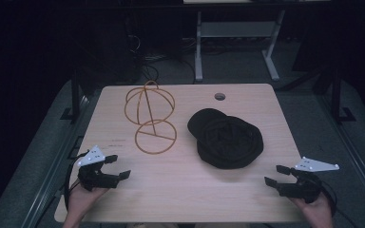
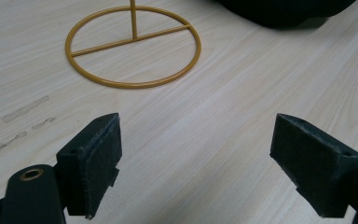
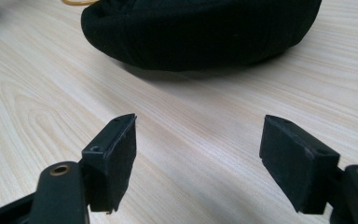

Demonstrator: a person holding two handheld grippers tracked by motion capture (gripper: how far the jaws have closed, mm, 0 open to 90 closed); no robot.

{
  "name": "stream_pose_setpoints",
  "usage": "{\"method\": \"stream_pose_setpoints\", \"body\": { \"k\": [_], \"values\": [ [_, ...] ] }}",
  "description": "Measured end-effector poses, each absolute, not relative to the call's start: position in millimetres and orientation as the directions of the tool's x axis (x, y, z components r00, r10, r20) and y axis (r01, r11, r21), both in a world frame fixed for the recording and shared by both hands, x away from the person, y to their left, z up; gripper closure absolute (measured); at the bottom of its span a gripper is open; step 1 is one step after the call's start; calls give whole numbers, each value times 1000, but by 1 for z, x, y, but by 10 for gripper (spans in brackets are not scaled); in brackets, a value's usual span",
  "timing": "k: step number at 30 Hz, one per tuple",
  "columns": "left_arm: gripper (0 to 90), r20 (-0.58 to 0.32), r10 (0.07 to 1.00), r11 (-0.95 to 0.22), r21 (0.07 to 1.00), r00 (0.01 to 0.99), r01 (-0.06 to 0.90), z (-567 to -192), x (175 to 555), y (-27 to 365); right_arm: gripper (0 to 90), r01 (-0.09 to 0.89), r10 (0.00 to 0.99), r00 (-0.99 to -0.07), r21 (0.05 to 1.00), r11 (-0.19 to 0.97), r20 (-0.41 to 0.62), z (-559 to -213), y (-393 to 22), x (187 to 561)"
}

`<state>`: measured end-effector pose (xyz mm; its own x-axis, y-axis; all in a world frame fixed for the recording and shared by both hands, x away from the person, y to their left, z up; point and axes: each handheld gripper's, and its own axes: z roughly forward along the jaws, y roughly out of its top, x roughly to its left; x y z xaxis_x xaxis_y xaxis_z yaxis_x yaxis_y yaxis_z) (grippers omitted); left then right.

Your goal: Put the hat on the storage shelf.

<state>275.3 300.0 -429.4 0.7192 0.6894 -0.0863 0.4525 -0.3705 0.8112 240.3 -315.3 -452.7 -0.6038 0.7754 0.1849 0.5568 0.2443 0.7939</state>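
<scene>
A black cap [image 1: 226, 138] lies flat on the wooden table [image 1: 185, 190], right of centre, its brim pointing back left. Left of it stands a gold wire hat stand [image 1: 150, 116] with a round ring base [image 2: 133, 45] and a rounded wire frame on top. My left gripper [image 1: 118, 166] hovers near the front left corner, open, with nothing between its jaws; the ring base lies ahead of it. My right gripper [image 1: 277, 175] sits near the front right, open and empty, pointing at the cap's [image 3: 200, 30] near edge.
A round cable hole [image 1: 219, 97] pierces the table near its back edge. Bare wood stretches between the two grippers along the front. Beyond the table stand dark floor, cables and a white desk frame [image 1: 237, 42].
</scene>
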Motion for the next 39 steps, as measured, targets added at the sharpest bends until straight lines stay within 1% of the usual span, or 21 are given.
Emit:
{"method": "stream_pose_setpoints", "body": {
  "k": [7,13,17,20,22,25,26,27,29,30,31,35,39],
  "values": [
    [159,-124,663,-339,829,738,444,-426,276,297,263,553,777,-603,797,243,182,-452,-317,241],
    [159,-103,637,-360,836,764,413,-418,272,280,257,550,780,-593,808,211,200,-451,-318,240],
    [162,-86,598,-379,846,797,376,-410,271,267,257,549,781,-596,803,231,183,-451,-320,241],
    [162,-74,564,-410,839,823,357,-407,274,250,254,559,782,-591,800,220,198,-452,-321,242],
    [162,-68,558,-416,839,827,350,-407,275,246,251,558,781,-592,801,218,200,-452,-321,242],
    [162,-67,522,-440,833,850,336,-405,281,227,251,556,780,-593,802,218,200,-452,-321,242],
    [162,-67,522,-440,833,850,336,-405,281,227,251,558,780,-593,801,217,201,-452,-321,242],
    [162,-80,501,-442,832,862,334,-403,285,217,250,557,779,-593,802,215,203,-452,-321,242],
    [162,-79,491,-444,835,868,327,-402,287,212,251,556,779,-594,803,215,203,-452,-321,242],
    [162,-55,473,-468,830,880,304,-399,291,201,250,555,778,-595,804,214,204,-452,-322,242],
    [162,-55,473,-468,830,880,304,-399,291,201,250,555,778,-595,804,214,204,-452,-322,242],
    [162,-35,438,-505,817,898,279,-396,298,179,250,555,774,-598,803,216,206,-452,-321,241],
    [162,-46,398,-530,804,916,270,-394,307,157,251,546,767,-608,809,218,204,-451,-321,242]
  ]
}}
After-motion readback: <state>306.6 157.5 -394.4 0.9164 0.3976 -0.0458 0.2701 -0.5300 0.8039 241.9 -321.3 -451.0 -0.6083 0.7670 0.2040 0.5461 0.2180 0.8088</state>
